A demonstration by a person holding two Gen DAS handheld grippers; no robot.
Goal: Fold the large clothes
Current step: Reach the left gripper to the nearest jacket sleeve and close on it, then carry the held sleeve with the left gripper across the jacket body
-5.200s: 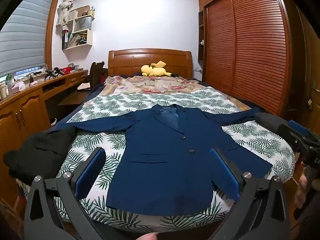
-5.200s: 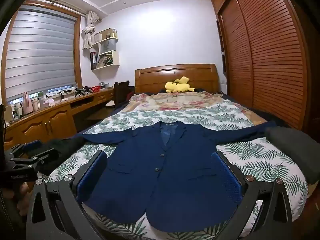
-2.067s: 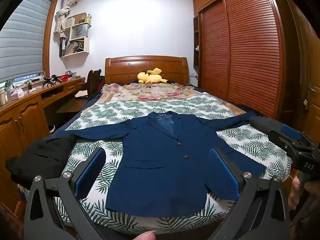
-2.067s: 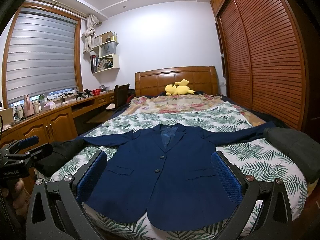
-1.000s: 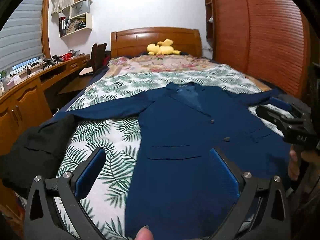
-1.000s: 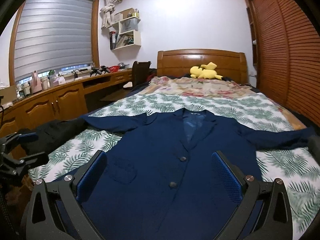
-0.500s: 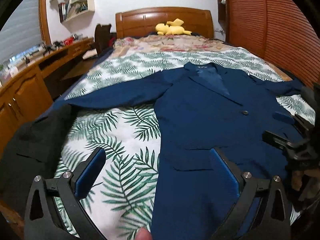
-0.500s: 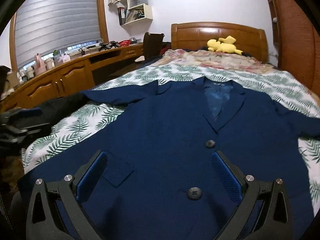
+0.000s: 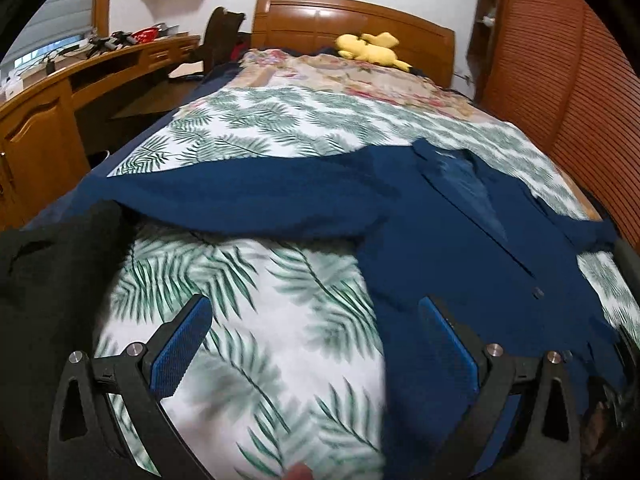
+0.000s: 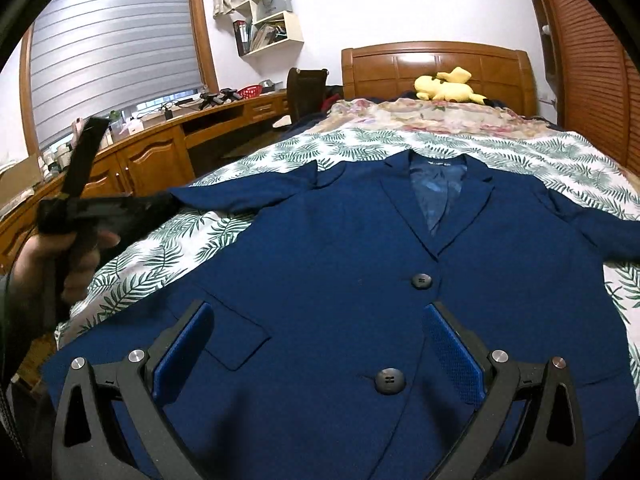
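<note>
A navy blue blazer (image 10: 340, 264) lies face up and spread flat on the leaf-print bedspread (image 9: 280, 140), sleeves out to both sides. My left gripper (image 9: 314, 332) is open and empty, low over the bedspread at the blazer's left side (image 9: 460, 248), below its left sleeve (image 9: 240, 196). My right gripper (image 10: 316, 334) is open and empty, low over the blazer's front, near the lower button (image 10: 389, 381). The left gripper and the hand holding it also show in the right wrist view (image 10: 84, 208).
A black garment (image 9: 52, 264) lies on the bed's left corner. A yellow plush toy (image 10: 448, 86) sits by the wooden headboard (image 10: 436, 64). A wooden desk (image 10: 160, 148) runs along the left wall. Slatted wardrobe doors (image 9: 560, 72) stand on the right.
Both grippers have moved forward and down toward the bed. The left has shifted left toward the blazer's left edge; the right is now close over the buttons. Both stayed open.
</note>
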